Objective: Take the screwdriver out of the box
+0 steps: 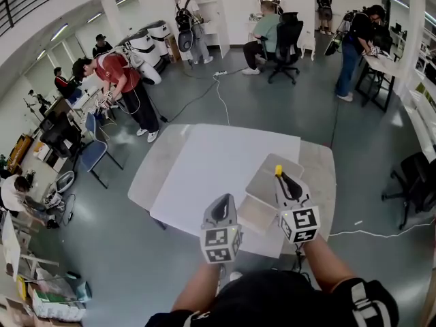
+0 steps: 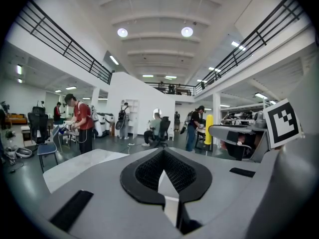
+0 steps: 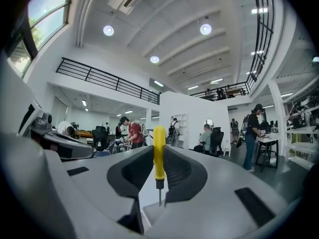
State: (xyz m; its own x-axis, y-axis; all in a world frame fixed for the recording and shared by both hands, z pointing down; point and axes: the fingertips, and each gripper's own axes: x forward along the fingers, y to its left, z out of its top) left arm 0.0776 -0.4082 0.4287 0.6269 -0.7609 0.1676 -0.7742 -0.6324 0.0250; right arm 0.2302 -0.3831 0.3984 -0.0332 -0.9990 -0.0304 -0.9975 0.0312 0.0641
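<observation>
Over the right side of the table (image 1: 225, 159) we hold the right hand-held gripper (image 1: 283, 180) about level, clenched on the screwdriver (image 3: 159, 151). The screwdriver's long axis stands upright across the jaws. Its yellow handle points up and rises past the jaw tips, and the thin metal shaft points down, its tip hanging free below the pads. From the head view we see only the yellow top of the handle at the front of the jaws. It sits over the open grey box (image 1: 262, 189), which lies near the table's right edge. Our left hand-held gripper (image 1: 223, 203) hangs just beside the right one, over the table's near edge and to the left of the box. Its jaws meet at the tips with nothing between them.
</observation>
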